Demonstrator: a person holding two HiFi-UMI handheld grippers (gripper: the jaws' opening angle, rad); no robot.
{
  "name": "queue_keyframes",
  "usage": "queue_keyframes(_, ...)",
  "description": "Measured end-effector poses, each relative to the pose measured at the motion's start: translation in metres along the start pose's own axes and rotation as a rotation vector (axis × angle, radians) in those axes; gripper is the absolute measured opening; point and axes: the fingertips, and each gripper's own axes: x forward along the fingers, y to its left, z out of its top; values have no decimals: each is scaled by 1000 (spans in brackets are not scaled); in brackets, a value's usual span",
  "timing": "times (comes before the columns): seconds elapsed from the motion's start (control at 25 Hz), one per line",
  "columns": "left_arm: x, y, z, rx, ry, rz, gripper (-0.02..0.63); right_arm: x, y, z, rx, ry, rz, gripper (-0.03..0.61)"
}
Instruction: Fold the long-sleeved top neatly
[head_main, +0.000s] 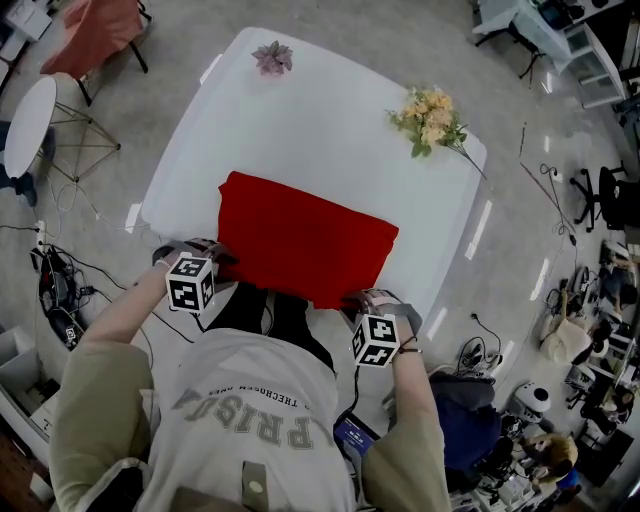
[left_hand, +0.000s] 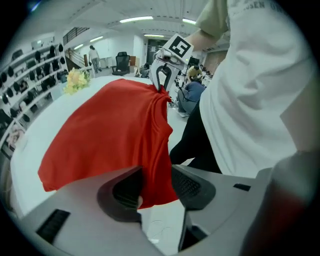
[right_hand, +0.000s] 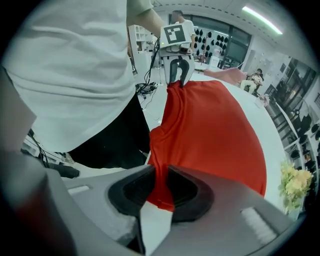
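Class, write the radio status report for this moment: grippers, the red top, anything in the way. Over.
Left gripper jaws apart, red top hem loose between. Right gripper pinching its hem. Top folded on white table, yellow flowers clear.

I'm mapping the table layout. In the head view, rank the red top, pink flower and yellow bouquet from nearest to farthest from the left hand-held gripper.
1. Red top: its near left corner sits between the jaws of the left hand-held gripper.
2. Pink flower: far edge, left side.
3. Yellow bouquet: far right corner, diagonally across.
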Motion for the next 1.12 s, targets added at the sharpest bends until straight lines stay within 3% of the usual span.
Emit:
queue_keyframes(0.08, -1, -12, 0, -43, 4, -69, 271, 1, 6, -1, 29, 3, 33, 151)
queue_keyframes(0.16, -6, -19, 2, -75, 8, -101, 320, -1, 12, 1, 87, -14, 74, 275)
queue_keyframes(0.28, -25, -14, 20, -191, -71, -70, 331, -23, 1, 21, 267, -168, 54, 281)
queue_keyframes(0.36, -36, 1, 41, -273, -173, 14, 330, -42, -19, 38, 379, -302, -26, 279)
queue_keyframes(0.44, -32, 21, 54, -307, -204, 130, 331, -46, -39, 45, 446, -356, -119, 279)
queue_keyframes(0.52, -16, 35, 53, -313, -158, 226, 337, -32, -50, 40, 483, -325, -186, 279)
queue_keyframes(0.64, 5, 40, 44, -310, -85, 287, 351, -7, -49, 25, 481, -221, -228, 279)
queue_keyframes(0.72, 12, 38, 39, -320, -81, 293, 360, 1, -45, 16, 476, -185, -252, 279)
queue_keyframes(0.84, 18, 37, 29, -367, -116, 276, 374, 7, -44, 8, 536, -216, -270, 279)
queue_keyframes(0.96, 20, 38, 24, -403, -160, 265, 380, 10, -46, 6, 587, -249, -251, 279)
queue_keyframes(1.12, 19, 35, 25, -411, -136, 247, 385, 11, -43, 7, 587, -235, -215, 279)
